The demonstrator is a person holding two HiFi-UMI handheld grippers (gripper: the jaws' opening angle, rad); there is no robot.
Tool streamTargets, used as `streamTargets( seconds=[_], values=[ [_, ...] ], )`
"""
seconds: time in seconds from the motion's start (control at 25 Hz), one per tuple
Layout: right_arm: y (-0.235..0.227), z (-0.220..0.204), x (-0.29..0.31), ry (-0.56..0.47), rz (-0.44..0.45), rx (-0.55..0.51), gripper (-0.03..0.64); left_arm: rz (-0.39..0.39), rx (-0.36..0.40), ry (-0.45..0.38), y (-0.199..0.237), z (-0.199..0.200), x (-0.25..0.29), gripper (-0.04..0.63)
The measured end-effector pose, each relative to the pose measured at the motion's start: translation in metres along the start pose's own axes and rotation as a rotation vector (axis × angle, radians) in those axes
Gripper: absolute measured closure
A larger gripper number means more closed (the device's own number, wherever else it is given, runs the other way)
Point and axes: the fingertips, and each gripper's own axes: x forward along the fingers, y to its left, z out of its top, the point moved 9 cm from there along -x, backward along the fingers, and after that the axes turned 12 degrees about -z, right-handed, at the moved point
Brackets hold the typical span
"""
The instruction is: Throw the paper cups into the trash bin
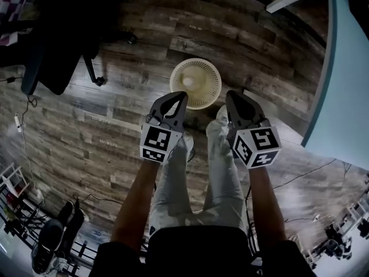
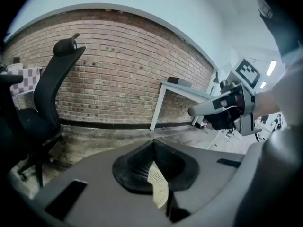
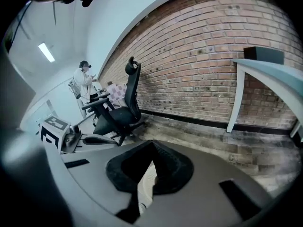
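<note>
The left gripper (image 1: 182,97) and the right gripper (image 1: 232,97) hover over the trash bin (image 1: 212,74) on the floor, both with fingers pressed together on nothing, so the throwing seems done; something pale inside may be a paper cup (image 1: 187,83), but I cannot tell.

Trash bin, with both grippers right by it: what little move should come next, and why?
Probably draw both back and turn toward the table to look for another cup. The left gripper and right gripper hang shut and empty by the trash bin, and no cup shows outside it.
</note>
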Motion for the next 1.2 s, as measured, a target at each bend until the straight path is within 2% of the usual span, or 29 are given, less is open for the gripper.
streamTargets(
  seconds=[0.28,0.56,0.76,1.2],
  values=[
    [0.017,0.055,-0.037,-0.046,0.014,-0.002,0.612,0.023,0.004,-0.079,-0.017,0.055,-0.059,0.586],
    [0.039,0.112,-0.071,-0.102,0.023,-0.072,0.612,0.063,0.067,-0.132,-0.025,0.109,-0.111,0.586],
    [0.064,0.14,-0.1,-0.144,0.037,-0.078,0.612,0.065,0.063,-0.227,-0.038,0.142,-0.153,0.586],
    [0.117,0.191,-0.148,-0.283,0.079,-0.161,0.612,0.121,0.106,-0.37,-0.061,0.189,-0.221,0.586]
  ],
)
